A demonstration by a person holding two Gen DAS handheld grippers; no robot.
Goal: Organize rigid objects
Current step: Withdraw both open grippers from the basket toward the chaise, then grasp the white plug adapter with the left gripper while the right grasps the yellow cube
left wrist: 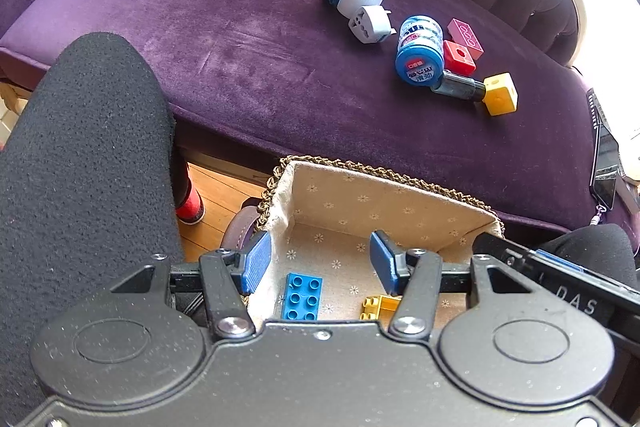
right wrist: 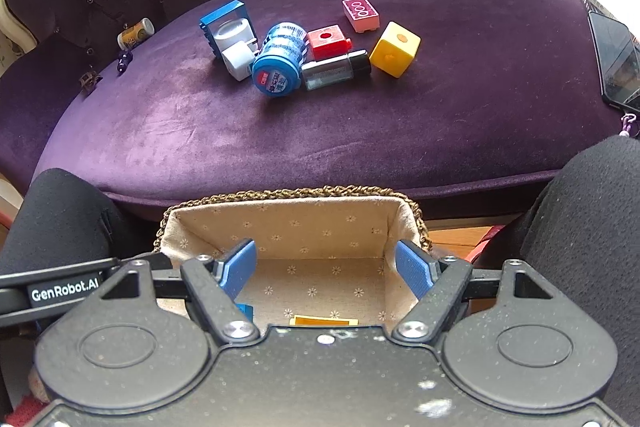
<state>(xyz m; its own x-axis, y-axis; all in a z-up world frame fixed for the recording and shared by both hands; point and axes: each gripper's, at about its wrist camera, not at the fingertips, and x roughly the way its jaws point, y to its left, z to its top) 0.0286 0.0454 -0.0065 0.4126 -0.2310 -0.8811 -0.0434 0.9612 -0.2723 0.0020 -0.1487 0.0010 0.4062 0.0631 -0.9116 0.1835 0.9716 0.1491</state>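
Both grippers, left [left wrist: 320, 263] and right [right wrist: 326, 269], hover spread wide, empty, seemingly over the basket [right wrist: 280, 217].

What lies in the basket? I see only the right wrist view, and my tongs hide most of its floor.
Observer: A blue brick lies flat on the floor of the basket, studs up.
Operator: And the yellow piece that I see at the edge?
Observer: It is a yellow brick. It lies apart from the blue one and is partly hidden by a finger of the tongs.
Operator: Do the left tongs hold anything?
Observer: No. The left tongs are open and empty, above the basket.
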